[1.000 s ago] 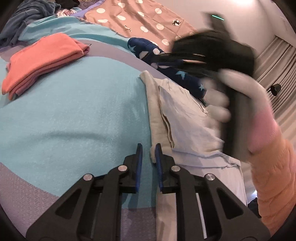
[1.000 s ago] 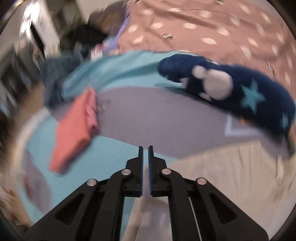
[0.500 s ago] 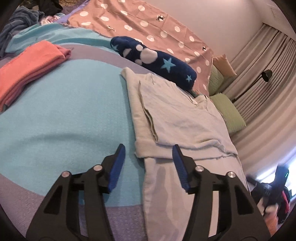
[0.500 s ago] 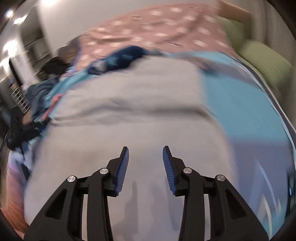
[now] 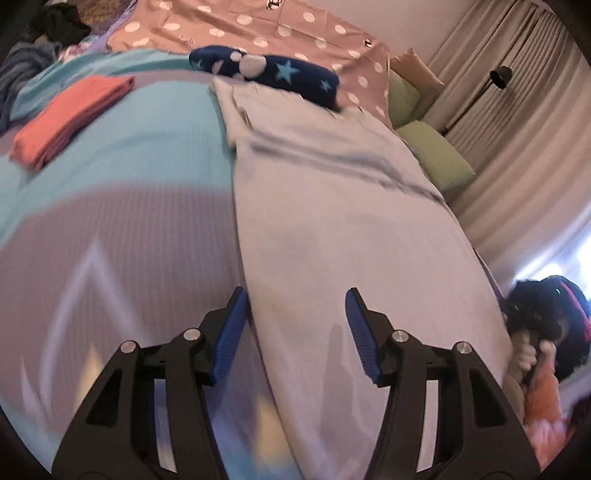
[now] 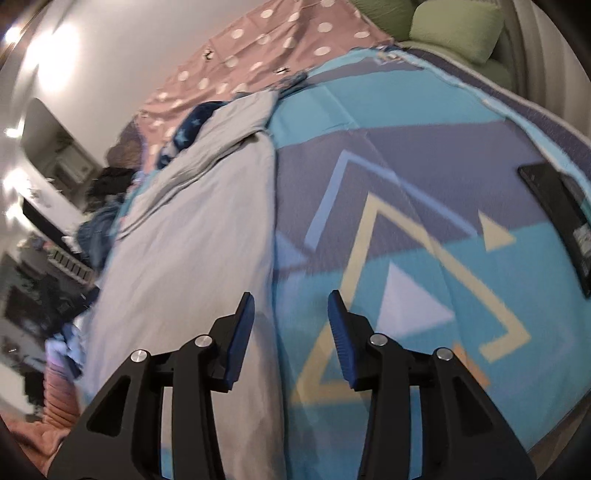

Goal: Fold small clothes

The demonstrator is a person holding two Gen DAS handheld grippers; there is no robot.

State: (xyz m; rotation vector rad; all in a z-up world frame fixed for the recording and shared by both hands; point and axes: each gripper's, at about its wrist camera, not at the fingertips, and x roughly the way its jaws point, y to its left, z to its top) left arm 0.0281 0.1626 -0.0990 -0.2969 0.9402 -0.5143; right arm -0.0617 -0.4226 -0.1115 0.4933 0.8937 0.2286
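Note:
A long pale grey garment (image 5: 332, 206) lies flat on the patterned bed cover, its far part folded over. My left gripper (image 5: 293, 328) is open and empty, low over the garment's near left edge. In the right wrist view the same garment (image 6: 192, 258) runs along the left. My right gripper (image 6: 291, 325) is open and empty over its right edge, where cloth meets the blue cover. The right gripper and the hand holding it (image 5: 543, 325) show at the right edge of the left wrist view.
A folded coral garment (image 5: 70, 114) lies at far left. A navy star-print item (image 5: 273, 74) lies beyond the grey garment. A pink dotted sheet (image 5: 258, 26) and green pillows (image 5: 432, 151) are at the head. A black flat device (image 6: 557, 218) lies on the cover at right.
Both grippers went from shut to open. Both have drawn back along the garment to its near end, the left to its left edge, the right to its right edge.

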